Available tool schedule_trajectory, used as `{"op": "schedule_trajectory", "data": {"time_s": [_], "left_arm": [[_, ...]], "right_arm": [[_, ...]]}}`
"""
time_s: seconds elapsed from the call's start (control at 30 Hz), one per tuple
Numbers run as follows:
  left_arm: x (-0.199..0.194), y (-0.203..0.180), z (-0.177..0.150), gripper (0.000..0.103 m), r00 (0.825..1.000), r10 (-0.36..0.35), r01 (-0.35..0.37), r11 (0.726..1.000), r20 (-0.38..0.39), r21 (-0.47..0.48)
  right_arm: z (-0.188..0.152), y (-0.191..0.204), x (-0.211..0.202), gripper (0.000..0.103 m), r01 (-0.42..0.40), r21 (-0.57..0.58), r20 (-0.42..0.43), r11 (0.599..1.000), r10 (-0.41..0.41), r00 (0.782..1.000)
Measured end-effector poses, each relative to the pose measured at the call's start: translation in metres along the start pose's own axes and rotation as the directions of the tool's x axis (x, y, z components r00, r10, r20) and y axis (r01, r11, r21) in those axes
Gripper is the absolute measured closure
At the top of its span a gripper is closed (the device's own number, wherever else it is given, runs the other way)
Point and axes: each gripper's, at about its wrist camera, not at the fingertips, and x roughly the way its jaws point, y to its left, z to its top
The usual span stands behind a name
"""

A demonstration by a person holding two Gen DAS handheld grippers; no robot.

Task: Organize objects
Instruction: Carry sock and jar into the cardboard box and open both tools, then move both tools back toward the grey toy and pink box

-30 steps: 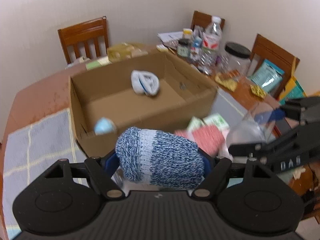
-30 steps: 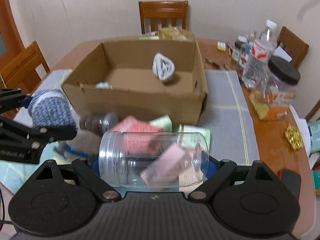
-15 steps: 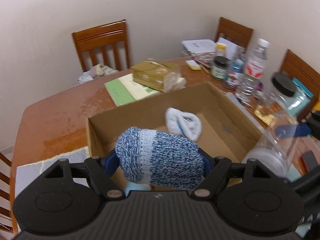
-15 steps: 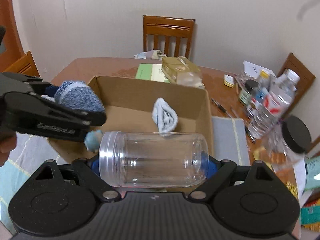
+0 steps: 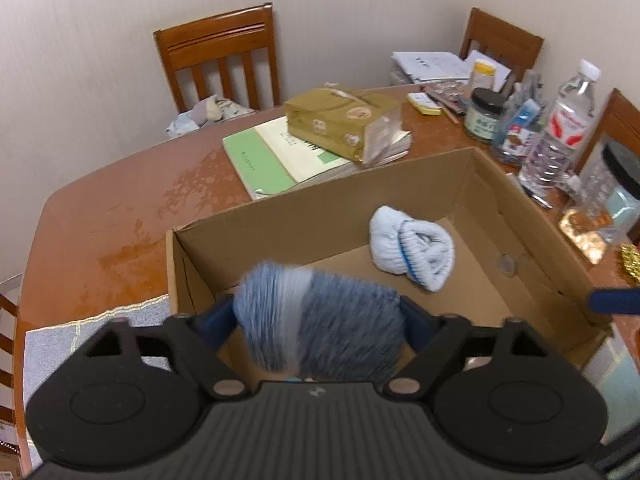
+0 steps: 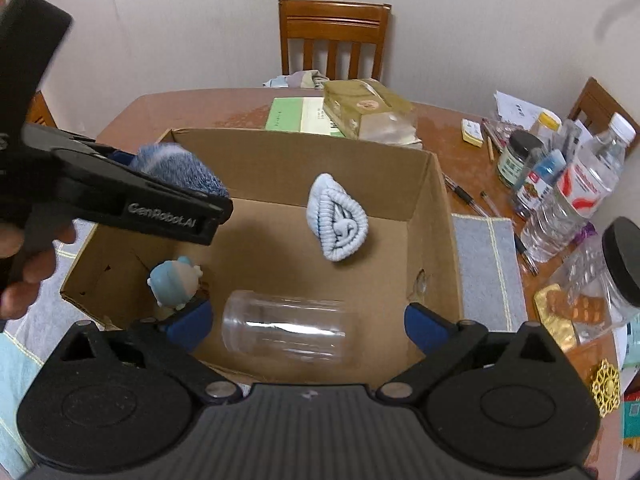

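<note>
An open cardboard box (image 5: 532,232) (image 6: 436,216) sits on the wooden table. My left gripper (image 5: 320,322) is over its left part; the blue knit sock roll (image 5: 320,320) between its jaws is motion-blurred, so its hold is unclear. The roll also shows in the right wrist view (image 6: 176,168). My right gripper (image 6: 306,322) is open above the box's near edge. The clear plastic jar (image 6: 284,330) lies free below it inside the box. A pale blue sock roll (image 5: 412,250) (image 6: 338,222) and a small blue figurine (image 6: 176,282) lie in the box.
Behind the box lie green books (image 5: 276,156) with a gold packet (image 5: 344,120) on top. To the right stand bottles (image 6: 576,192), small jars (image 5: 484,114) and a black-lidded jar (image 6: 616,268). Chairs (image 5: 220,64) ring the table. A grey placemat (image 6: 488,272) lies on the right.
Both grippers moved forward over the box. My right gripper opened and the clear jar dropped into the box. The blue sock roll is now blurred, moving in the left jaws.
</note>
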Motion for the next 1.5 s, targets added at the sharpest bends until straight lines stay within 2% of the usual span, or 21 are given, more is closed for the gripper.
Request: {"op": "schedule_trajectory", "data": {"time_s": [0.13,0.43,0.7,0.83,0.9,1.03,1.17,1.33,1.5], "left_arm": [[0.004,-0.001,0.003,0.006,1.000,0.029,-0.029,1.000,0.010,0.004],[-0.016,-0.009,0.001,0.006,0.999,0.002,-0.002,1.000,0.032,0.015],[-0.047,-0.015,-0.019,0.005,0.997,-0.023,0.022,1.000,0.074,0.017],[-0.062,-0.014,-0.042,0.005,0.997,-0.026,0.027,0.999,0.077,-0.019],[-0.071,-0.013,-0.055,0.005,0.996,-0.024,0.027,0.999,0.090,-0.024],[-0.083,-0.014,-0.084,0.003,0.995,0.024,-0.021,0.999,0.099,-0.035],[-0.095,-0.016,-0.110,0.003,0.994,0.043,-0.038,0.998,0.099,-0.047],[-0.108,-0.016,-0.134,0.003,0.992,0.075,-0.066,0.994,0.105,-0.085],[-0.109,-0.020,-0.162,0.003,0.987,0.127,-0.116,0.986,0.094,-0.118]], "right_arm": [[-0.004,-0.009,-0.006,0.000,-0.011,0.024,-0.004,1.000,0.011,1.000],[-0.013,-0.025,-0.023,0.000,0.003,0.060,0.018,0.998,-0.005,1.000],[-0.038,-0.031,-0.037,0.000,-0.003,0.066,0.051,0.998,0.000,0.999],[-0.061,-0.036,-0.042,0.000,0.001,0.090,0.070,0.996,-0.008,0.997],[-0.074,-0.039,-0.046,0.000,-0.046,0.094,0.080,0.995,0.039,0.996],[-0.092,-0.039,-0.054,0.000,-0.054,0.090,0.114,0.995,0.043,0.993],[-0.104,-0.038,-0.061,0.000,-0.105,0.097,0.137,0.990,0.091,0.986],[-0.118,-0.033,-0.064,0.000,-0.092,0.055,0.148,0.994,0.083,0.985],[-0.139,-0.040,-0.062,0.000,-0.123,0.119,0.150,0.985,0.104,0.983]]}}
